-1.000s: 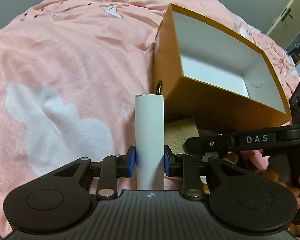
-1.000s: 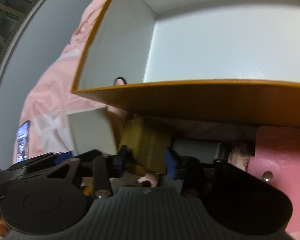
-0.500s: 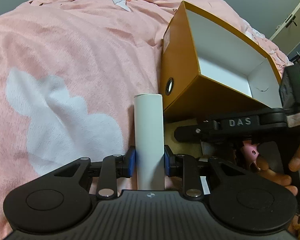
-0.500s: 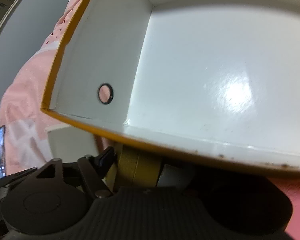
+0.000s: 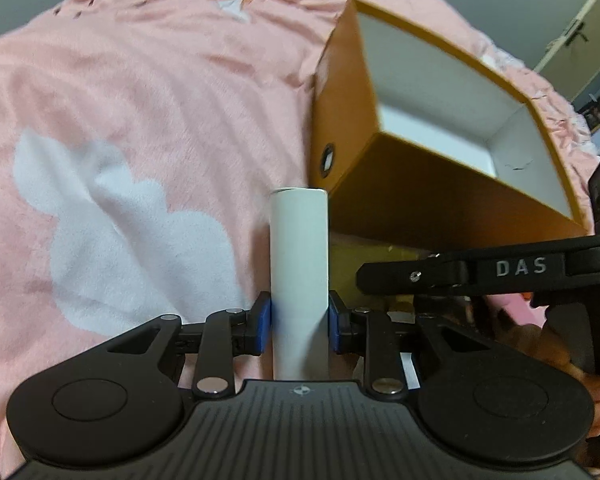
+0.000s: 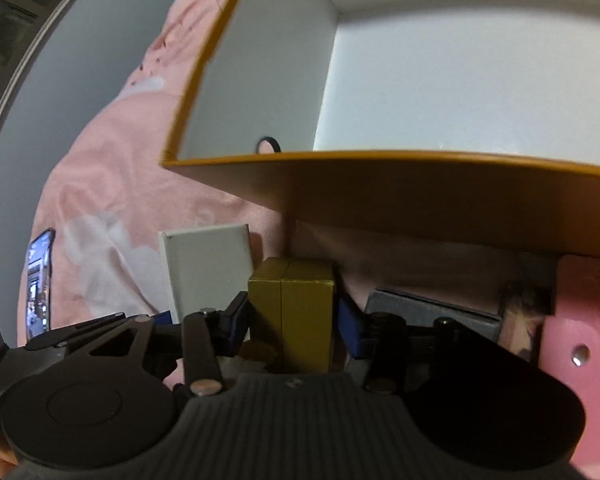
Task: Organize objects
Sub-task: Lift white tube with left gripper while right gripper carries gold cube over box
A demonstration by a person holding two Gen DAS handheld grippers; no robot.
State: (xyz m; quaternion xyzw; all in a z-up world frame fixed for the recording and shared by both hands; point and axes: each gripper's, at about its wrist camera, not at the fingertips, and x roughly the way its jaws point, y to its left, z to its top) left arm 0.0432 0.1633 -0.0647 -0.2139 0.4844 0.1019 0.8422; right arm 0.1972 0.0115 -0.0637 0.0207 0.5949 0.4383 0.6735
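Since the earlier frames, your right gripper [image 6: 292, 322] has drawn back from the open orange cardboard box with a white interior [image 6: 400, 196]: the box's near wall, which rode low over the fingers half a second ago, now stands higher in the right wrist view, and the small gold rectangular box [image 6: 290, 316] is fully visible again. Its jaws have just been closing, with the gold box between them; the blue pads now sit against both its sides, so you are gripping it.

Your left gripper [image 5: 299, 326] is clamped on the tall white rectangular box [image 5: 298, 280], which stands upright between the blue pads. Its grip looks the same as one second ago.

Just beyond both grippers, the orange box rests on the pink blanket with white cloud patches [image 5: 120, 120], its opening tilted toward you and a round black-rimmed hole [image 5: 327, 159] in one end wall.

To the right in the right wrist view lie a grey flat item [image 6: 432, 312] and a pink snap-fastened pouch [image 6: 580, 320]. A phone with a lit screen [image 6: 38, 284] lies on the blanket at far left.
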